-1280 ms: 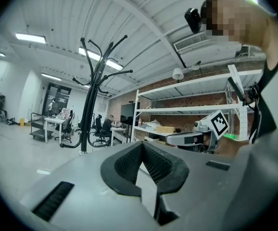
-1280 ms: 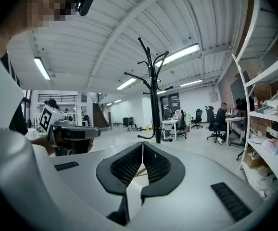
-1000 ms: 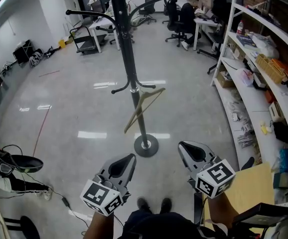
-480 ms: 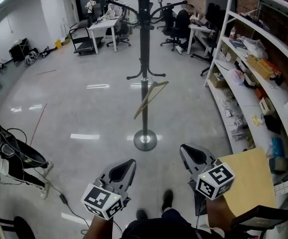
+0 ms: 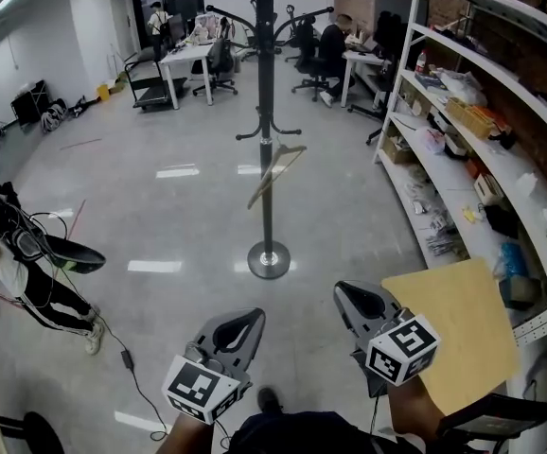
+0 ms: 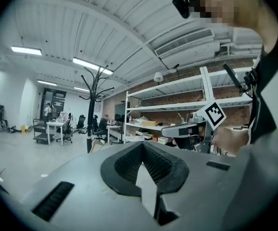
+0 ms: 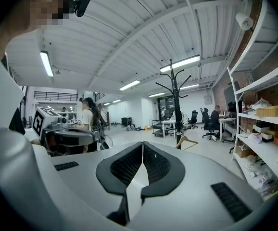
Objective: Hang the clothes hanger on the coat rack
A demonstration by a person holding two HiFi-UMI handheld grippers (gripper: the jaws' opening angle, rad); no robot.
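You're backing away from coat rack; left tongs & right tongs staying shut, empty. Its wooden hanger is dangling: light, stiff; grab by shoulder.

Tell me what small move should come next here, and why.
Probably none toward the rack: just lower both tools and stop. The wooden hanger already seems to hang from a lower hook of the coat rack. The left tool and right tool are both shut, empty, and well away from it.

Hanger seemingly on coat rack — shelves right.
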